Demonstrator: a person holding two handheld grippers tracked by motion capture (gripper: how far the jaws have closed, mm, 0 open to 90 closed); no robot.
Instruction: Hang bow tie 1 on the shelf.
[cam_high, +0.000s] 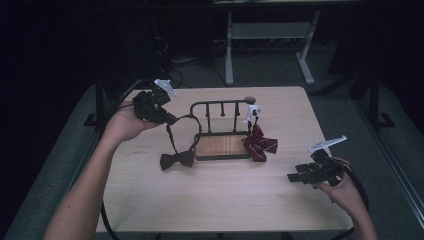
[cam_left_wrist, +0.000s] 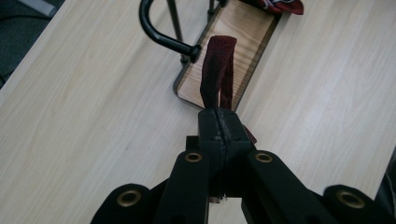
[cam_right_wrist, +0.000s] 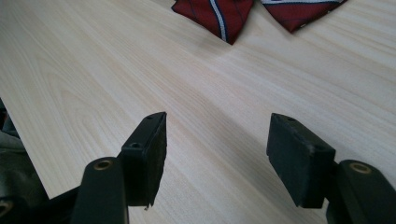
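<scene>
Strap work at the rack. Left gripper (cam_high: 170, 119) is clamped on the neck strap (cam_left_wrist: 218, 70) of the dark bow tie (cam_high: 177, 160), jaws pinched tight with the doubled band standing out ahead of them. Rack (cam_high: 222, 127) is the landmark: the gripper hangs just off its left end, the strap's free loop nearly at the curved left rail end (cam_left_wrist: 161, 35), and the bow itself lies on the table (cam_high: 215, 200) at the rack's front-left corner. Strap runs long from bow up to the jaws. Judgement: the loop needs carrying toward that rail end. Right gripper (cam_high: 295, 176) waits well to the rack's right, jaws wide and empty; striped red bow tie (cam_high: 260, 144) hangs at the rack's right end.
</scene>
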